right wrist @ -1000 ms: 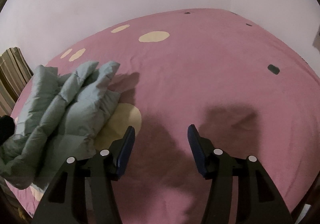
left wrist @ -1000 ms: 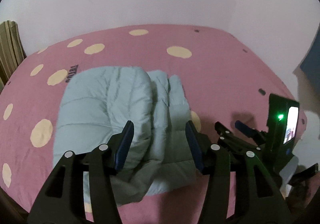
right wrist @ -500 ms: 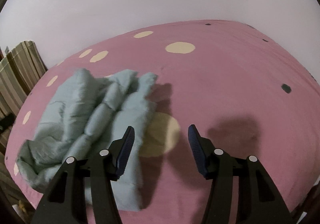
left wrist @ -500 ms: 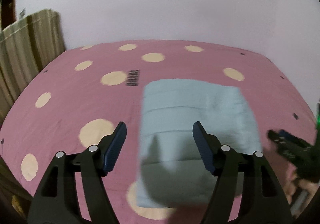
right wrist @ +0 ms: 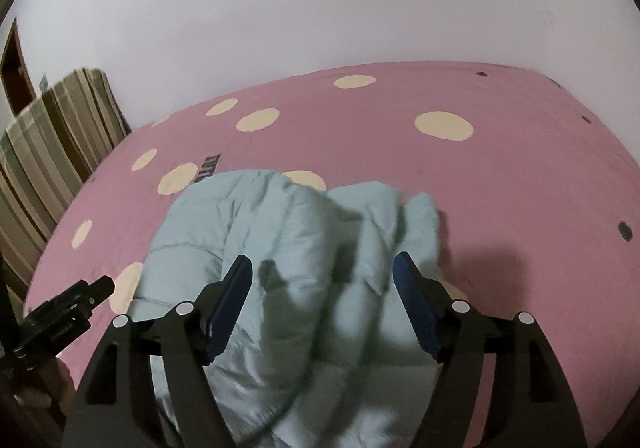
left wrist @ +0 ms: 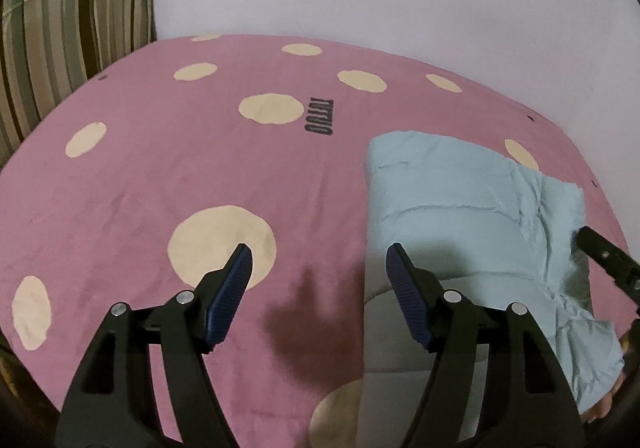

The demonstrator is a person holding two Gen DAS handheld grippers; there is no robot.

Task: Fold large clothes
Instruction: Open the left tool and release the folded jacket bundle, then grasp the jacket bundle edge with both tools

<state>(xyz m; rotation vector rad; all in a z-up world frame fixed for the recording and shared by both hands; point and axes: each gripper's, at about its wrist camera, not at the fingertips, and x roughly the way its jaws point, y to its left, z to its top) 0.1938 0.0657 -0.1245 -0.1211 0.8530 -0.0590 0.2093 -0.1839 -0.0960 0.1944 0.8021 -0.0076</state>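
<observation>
Pale-blue puffy jacket (right wrist: 280, 268) lies bundled low-centre on the pink bedspread (right wrist: 500, 176), under the empty, opening right gripper (right wrist: 322, 300), while the left gripper (left wrist: 318, 288), wide and empty, hangs beside it, probably between folds.

The near end of the pale blue puffer jacket (right wrist: 288, 248) runs off the bottom of the right wrist view, behind the right claw (right wrist: 322, 268), and its quilting there is smeared by motion blur. In the left wrist view the jacket (left wrist: 452, 208) has its lower right corner cut by the lens rim. Only a dark tip of the right claw (left wrist: 604, 256) pokes in from that edge, so how its jaws stand cannot be read from there. Below it a sliver of what may be a hand (left wrist: 604, 410) shows. The dark lettering (left wrist: 319, 117) printed on the pink bed cover (left wrist: 160, 184) is upside down and hard to read. The striped fabric (left wrist: 60, 28) is cropped at the left
</observation>
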